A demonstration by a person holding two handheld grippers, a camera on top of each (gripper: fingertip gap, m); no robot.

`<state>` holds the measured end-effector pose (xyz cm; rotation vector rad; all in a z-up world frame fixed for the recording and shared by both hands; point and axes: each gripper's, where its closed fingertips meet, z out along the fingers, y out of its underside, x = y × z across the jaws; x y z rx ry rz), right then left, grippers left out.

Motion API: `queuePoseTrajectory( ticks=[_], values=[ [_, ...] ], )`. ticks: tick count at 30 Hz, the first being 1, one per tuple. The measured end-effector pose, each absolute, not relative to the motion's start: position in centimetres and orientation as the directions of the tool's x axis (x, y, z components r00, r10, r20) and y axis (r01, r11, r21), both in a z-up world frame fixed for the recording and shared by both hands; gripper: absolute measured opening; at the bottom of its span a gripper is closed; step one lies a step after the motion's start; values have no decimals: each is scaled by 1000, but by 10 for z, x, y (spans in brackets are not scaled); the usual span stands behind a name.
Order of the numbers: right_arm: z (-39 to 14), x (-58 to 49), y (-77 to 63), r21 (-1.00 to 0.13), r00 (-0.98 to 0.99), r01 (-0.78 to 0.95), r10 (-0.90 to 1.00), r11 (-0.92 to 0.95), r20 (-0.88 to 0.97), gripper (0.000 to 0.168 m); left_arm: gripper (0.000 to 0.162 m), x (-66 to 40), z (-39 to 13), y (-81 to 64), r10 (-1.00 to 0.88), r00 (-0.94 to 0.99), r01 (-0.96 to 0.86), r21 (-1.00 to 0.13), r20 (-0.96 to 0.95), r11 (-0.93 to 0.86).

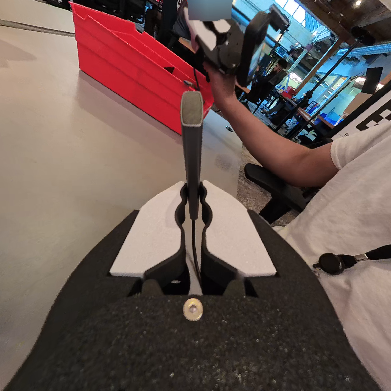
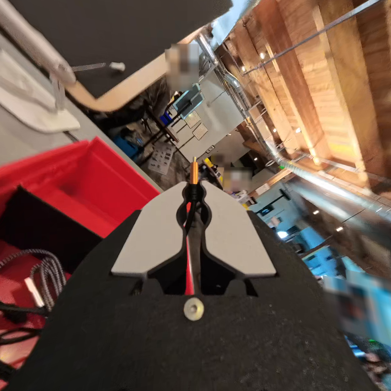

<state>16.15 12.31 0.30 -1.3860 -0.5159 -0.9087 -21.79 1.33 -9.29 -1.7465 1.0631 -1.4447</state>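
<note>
Left wrist view shows a pale table (image 1: 53,148) running away to the far left, with a long red bin (image 1: 131,69) standing on it, far from the camera and just left of centre. To the right a person's bare forearm (image 1: 275,152) reaches from a white T-shirt (image 1: 349,211) toward the far end of the bin. The left gripper (image 1: 193,186) is clenched on a slim dark bar (image 1: 192,137) that sticks straight out ahead, its grey end reaching in front of the bin's near corner. A thin black lead (image 1: 195,249) trails back from the bar between the fingers. Right wrist view is tilted and partly blurred, with the bin low on the left and a wooden ceiling on the right. The right gripper (image 2: 194,186) is raised above the bin, its fingers pinched on a black cable (image 2: 190,213) just behind a copper-coloured plug (image 2: 194,172), which points away into the room. Inside the bin lie a black box (image 2: 42,222) and, nearer, a coiled braided cable (image 2: 50,273).
</note>
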Motion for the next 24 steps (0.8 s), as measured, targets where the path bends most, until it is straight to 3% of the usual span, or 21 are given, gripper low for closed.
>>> queuePoseTrajectory(
  ticks=[4,8,11,15,17,21,24],
  values=[
    [-29,174,130,-383,365,898,-117,-215,923,7,10,-219,-95,13,-873,73,-191,-852,483,-488],
    [-43,187,131,-370,379,890,-21,-264,925,7,10,-218,-96,12,-874,68,-199,-852,482,-485],
    [-73,172,129,-295,348,915,173,-274,921,7,10,-215,-96,10,-873,61,-206,-849,485,-486],
    [-112,138,106,-470,540,837,555,-279,632,17,10,-214,-97,6,-876,50,-217,-851,480,-479],
    [-118,135,97,-478,538,830,644,-289,544,18,10,-213,-97,5,-875,46,-221,-849,482,-479],
    [-128,155,97,-378,514,854,689,-358,510,28,10,-211,-98,3,-874,42,-226,-848,484,-480],
    [-94,142,96,-564,663,725,623,-396,415,29,9,-211,-98,4,-878,53,-226,-851,475,-474]
  ],
)
